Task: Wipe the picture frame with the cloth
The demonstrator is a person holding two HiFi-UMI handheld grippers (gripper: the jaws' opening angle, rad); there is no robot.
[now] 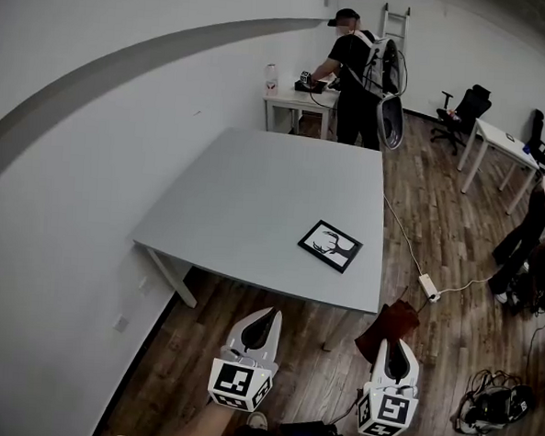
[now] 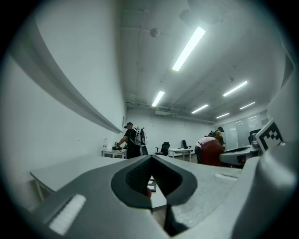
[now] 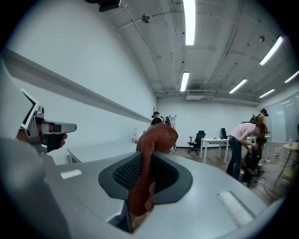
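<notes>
Black picture frame [image 1: 330,245], deer silhouette, rust cloth [image 3: 158,138]

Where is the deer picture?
In the head view the picture frame lies flat on the grey table, near its right front corner, just ahead of the right gripper holding the cloth.

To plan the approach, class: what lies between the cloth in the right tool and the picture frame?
In the head view, only wooden floor, then bare table, separates cloth from picture frame.
</notes>
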